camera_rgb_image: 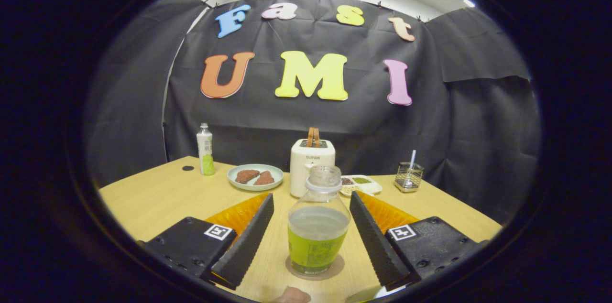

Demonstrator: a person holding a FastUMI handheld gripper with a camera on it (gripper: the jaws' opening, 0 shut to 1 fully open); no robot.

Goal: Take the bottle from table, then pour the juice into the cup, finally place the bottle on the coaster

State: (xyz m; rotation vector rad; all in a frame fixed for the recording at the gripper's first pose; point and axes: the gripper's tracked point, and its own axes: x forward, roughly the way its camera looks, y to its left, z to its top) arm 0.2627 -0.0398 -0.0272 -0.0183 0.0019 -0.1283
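A clear, uncapped bottle (318,226) with a green label and pale juice in its lower half stands upright on a round tan coaster (334,269) on the wooden table (158,198). My gripper (311,195) is open. Its two fingers (248,236) flank the bottle, with a gap on each side and neither pad touching it. A pale curved rim (382,293) peeks out under the right finger; I cannot tell what it is.
Beyond the bottle stands a white toaster (311,164) with bread in its slot. Left of it lie a plate of toast (255,177) and a second, capped bottle (205,150). To the right are a small snack tray (362,183) and a wire holder (409,176).
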